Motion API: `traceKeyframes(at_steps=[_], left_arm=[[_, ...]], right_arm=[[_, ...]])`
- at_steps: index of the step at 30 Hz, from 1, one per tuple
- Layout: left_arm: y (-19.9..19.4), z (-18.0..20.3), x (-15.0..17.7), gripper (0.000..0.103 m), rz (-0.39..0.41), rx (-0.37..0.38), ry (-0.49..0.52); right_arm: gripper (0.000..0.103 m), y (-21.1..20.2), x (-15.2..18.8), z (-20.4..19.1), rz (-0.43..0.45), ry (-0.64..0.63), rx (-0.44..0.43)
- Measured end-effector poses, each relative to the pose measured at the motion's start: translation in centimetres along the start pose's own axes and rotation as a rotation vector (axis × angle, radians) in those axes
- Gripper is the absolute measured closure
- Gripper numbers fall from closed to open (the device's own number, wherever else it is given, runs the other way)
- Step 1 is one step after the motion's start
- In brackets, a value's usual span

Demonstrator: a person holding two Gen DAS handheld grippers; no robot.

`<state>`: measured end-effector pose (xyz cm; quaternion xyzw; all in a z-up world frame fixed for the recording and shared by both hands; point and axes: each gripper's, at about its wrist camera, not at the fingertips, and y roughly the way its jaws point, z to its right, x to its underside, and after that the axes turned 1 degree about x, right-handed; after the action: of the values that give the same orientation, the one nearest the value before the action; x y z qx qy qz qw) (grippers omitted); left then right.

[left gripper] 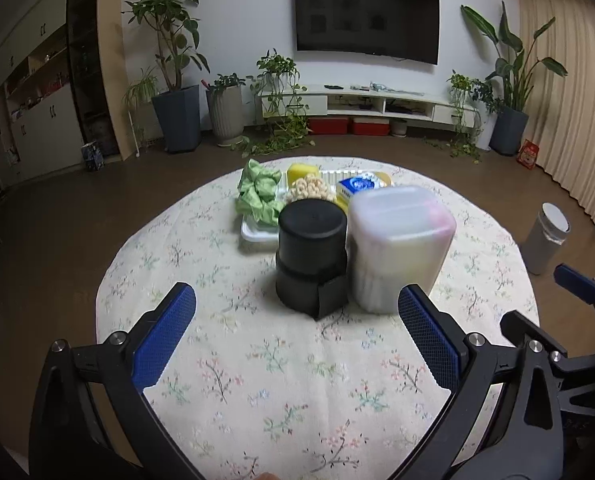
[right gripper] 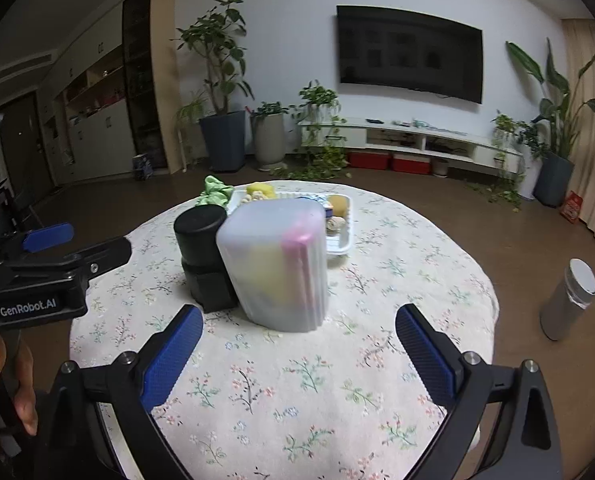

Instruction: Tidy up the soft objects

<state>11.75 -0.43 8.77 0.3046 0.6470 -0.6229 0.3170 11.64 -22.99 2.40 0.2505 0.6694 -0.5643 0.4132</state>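
Left gripper [left gripper: 296, 304]: jaws spread wide, nothing between them; it hangs over the near part of the floral tablecloth [left gripper: 281, 368].
Green cloth [left gripper: 257, 194]: crumpled, far ahead and left of the left gripper, at the left end of the white tray [left gripper: 253, 234].
Black cylinder [left gripper: 312, 254]: upright, straight ahead of the left gripper, just beside the translucent box.
Pale ring bundle [left gripper: 308, 189]: in the tray, behind the cylinder; its kind cannot be told.
Yellow sponge [left gripper: 302, 171]: at the tray's far edge.
Blue-and-white pack [left gripper: 357, 185]: in the tray, behind the box; probably tissues.
Translucent lidded box [right gripper: 275, 264]: straight ahead of the right gripper, yellow and pink things dimly visible inside.
Right gripper [right gripper: 299, 330]: jaws wide apart, holding nothing.
Step in hand: undecided; soft things lie both in the tray and in the box, which fits sorting partway or done.
Next move: any grasp on the tray's contents means reaching past the two containers.
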Motion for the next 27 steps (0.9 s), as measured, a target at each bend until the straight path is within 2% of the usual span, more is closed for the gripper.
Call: traceKeyframes(at_steps=[5,9,14,17,22,27], left_arm=[[-0.2,0.3,2.2,0.000,0.004,-0.004,-0.031],[0.0,-0.2,4.1,0.000,0.007,-0.004,-0.082],[1.3,-0.9,6.4,0.000,-0.038,-0.002,-0.149],[1.6,-0.8,7.0,0.000,-0.054,-0.019,-0.146],[0.4,-0.2,6.8,0.000,-0.002,0.000,-0.126],[-0.4,0.8,6.8,0.000,0.013,-0.051,-0.087]], right_arm=[[0.004,-0.5,1.9,0.1,0.014,0.012,0.025],[0.004,0.4,3.7,0.2,-0.017,0.034,0.019],[0.004,1.1,5.2,0.5,-0.030,0.058,0.024],[0.004,1.5,5.7,0.6,-0.043,0.062,0.018],[0.004,1.5,5.5,0.3,-0.055,0.071,0.011],[0.004,0.9,5.3,-0.2,-0.062,0.063,0.026]])
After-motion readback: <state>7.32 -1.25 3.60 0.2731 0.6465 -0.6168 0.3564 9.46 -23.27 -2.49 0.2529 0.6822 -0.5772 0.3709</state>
